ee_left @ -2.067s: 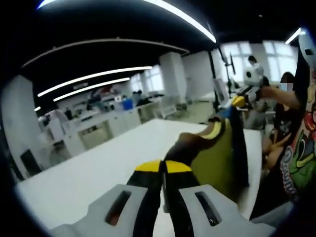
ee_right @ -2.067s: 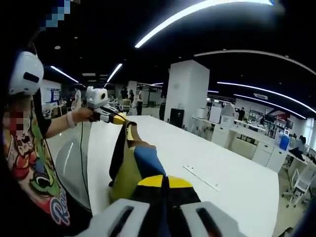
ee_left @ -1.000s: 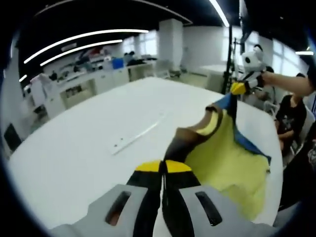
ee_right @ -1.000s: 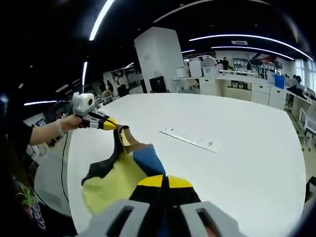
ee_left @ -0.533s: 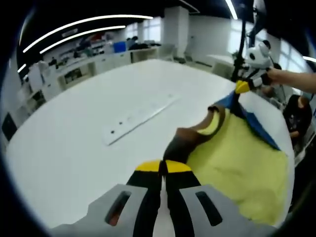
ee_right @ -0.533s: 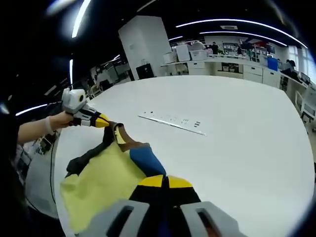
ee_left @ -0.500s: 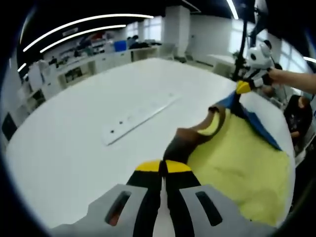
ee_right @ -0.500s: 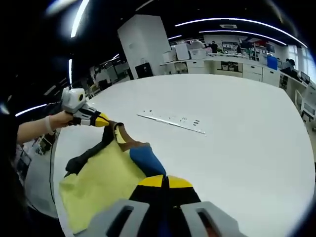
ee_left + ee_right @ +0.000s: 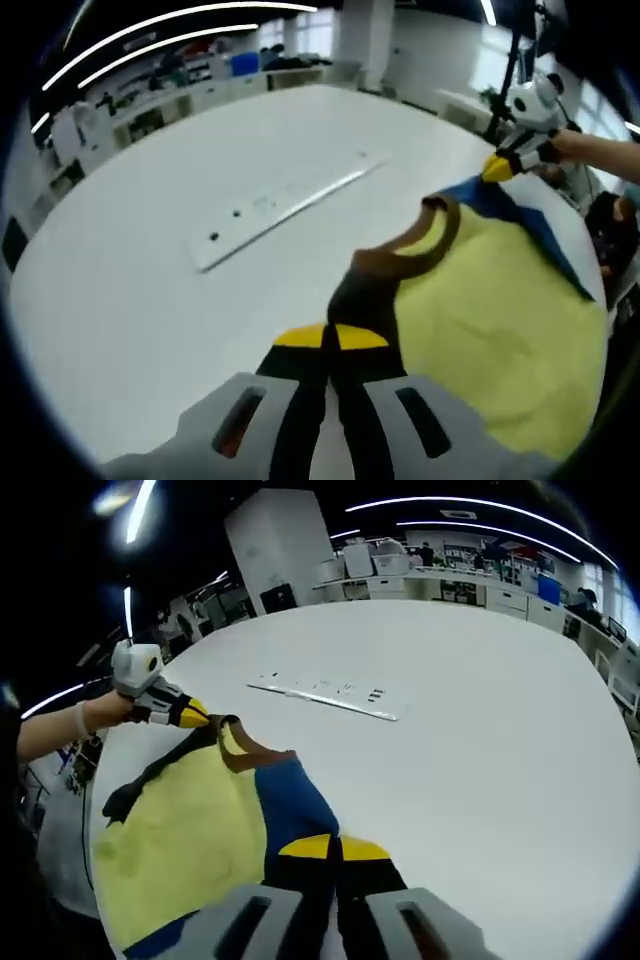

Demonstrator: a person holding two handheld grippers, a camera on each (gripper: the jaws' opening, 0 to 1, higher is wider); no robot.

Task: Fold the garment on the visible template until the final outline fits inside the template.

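The garment (image 9: 490,310) is a pale yellow shirt with a brown neckband, one brown or black shoulder and one blue shoulder. It lies spread low over the white table (image 9: 150,290). My left gripper (image 9: 331,338) is shut on the dark shoulder. The other gripper (image 9: 497,166) enters that view from the right, pinching the blue sleeve. In the right gripper view the garment (image 9: 185,820) spreads to the left, and my right gripper (image 9: 334,848) is shut on its blue shoulder. The left gripper (image 9: 190,713) holds the far dark corner there.
A long white strip with small holes (image 9: 285,205) lies flat on the table beyond the shirt, also the strip (image 9: 325,697) in the right gripper view. A hand (image 9: 60,725) holds the left tool. Desks and office furniture (image 9: 450,580) stand behind.
The shirt has come down from hanging in the air to lying spread flatter over the table. Both grippers lowered toward the tabletop and still hold the shoulders.
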